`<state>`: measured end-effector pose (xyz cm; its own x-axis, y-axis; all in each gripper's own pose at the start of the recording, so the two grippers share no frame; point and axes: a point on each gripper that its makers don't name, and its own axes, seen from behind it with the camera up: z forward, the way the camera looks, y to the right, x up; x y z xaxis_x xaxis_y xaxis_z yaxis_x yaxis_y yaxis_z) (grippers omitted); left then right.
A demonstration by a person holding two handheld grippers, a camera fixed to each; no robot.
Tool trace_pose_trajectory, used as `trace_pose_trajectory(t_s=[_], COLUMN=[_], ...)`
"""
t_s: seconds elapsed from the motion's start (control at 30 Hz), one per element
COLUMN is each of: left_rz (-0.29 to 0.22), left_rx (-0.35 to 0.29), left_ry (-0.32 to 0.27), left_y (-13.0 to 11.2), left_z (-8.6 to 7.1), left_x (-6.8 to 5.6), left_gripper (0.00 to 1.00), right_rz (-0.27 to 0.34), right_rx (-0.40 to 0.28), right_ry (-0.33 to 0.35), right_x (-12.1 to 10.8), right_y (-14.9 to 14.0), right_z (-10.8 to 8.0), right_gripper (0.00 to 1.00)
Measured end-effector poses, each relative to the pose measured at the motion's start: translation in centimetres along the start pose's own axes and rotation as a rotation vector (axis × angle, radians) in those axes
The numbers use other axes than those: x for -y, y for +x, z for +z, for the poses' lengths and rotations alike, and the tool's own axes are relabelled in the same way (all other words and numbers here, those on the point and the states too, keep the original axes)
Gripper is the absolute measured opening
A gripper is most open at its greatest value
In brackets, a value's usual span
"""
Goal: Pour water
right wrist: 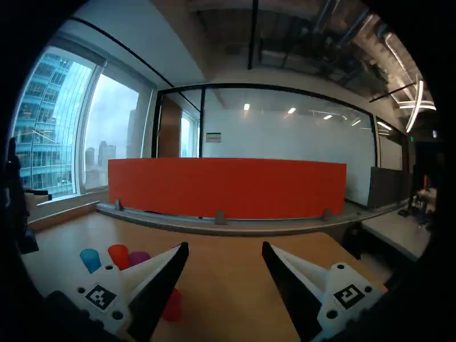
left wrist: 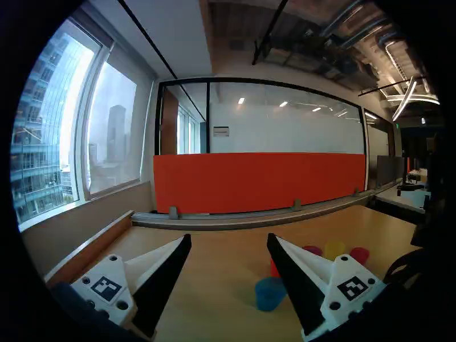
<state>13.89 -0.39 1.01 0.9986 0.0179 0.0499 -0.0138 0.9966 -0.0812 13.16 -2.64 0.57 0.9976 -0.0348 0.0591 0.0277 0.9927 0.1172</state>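
Left gripper (left wrist: 228,236): jaws wide, nothing held, raised over wooden table (left wrist: 216,296). Blue cup (left wrist: 269,293) stands near its right finger, yellow cup (left wrist: 334,249) farther back (both probably for pouring). Right gripper (right wrist: 224,245): also wide, empty, red cup (right wrist: 172,305) beside its left finger. Both level, likely choosing first grasp.

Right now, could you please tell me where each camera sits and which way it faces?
Left gripper view: rides on the left hand-held gripper, facing across the wooden table to the orange partition; its two open fingers show, with the coloured cups to their right.
Right gripper view: rides on the right hand-held gripper, facing the same partition; its open fingers show, with the cups to their left.
Shared: table, partition, cups and the windows on the left.
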Motion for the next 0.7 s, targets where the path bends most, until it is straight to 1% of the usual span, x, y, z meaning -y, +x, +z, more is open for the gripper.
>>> trace_pose_trajectory(t_s=[0.1, 0.3, 0.4, 0.5, 0.6, 0.7], left_rz=[0.019, 0.019, 0.017, 0.028, 0.039, 0.041], left_rx=[0.000, -0.005, -0.006, -0.007, -0.005, 0.000], left_ry=[-0.011, -0.053, -0.067, -0.069, -0.071, -0.093], left_y=[1.5, 4.5, 5.6, 6.2, 6.2, 6.0], left_z=[0.0, 0.1, 0.0, 0.0, 0.1, 0.2], left_x=[-0.2, -0.9, -1.0, -0.7, -0.4, -0.7], left_gripper=[0.99, 0.99, 0.99, 0.99, 0.99, 0.99], right_rz=[-0.007, -0.006, -0.009, -0.008, -0.008, -0.012], right_rx=[-0.002, -0.003, 0.007, 0.001, -0.006, -0.007], right_ry=[0.014, 0.035, 0.046, 0.062, 0.078, 0.108], right_x=[0.4, 0.7, 0.9, 1.2, 1.5, 2.1], right_y=[1.6, 4.1, 4.9, 5.5, 5.7, 5.9], right_z=[0.1, 0.3, 0.4, 0.4, 0.4, 0.3], right_gripper=[1.00, 1.00, 1.00, 1.00, 1.00, 1.00])
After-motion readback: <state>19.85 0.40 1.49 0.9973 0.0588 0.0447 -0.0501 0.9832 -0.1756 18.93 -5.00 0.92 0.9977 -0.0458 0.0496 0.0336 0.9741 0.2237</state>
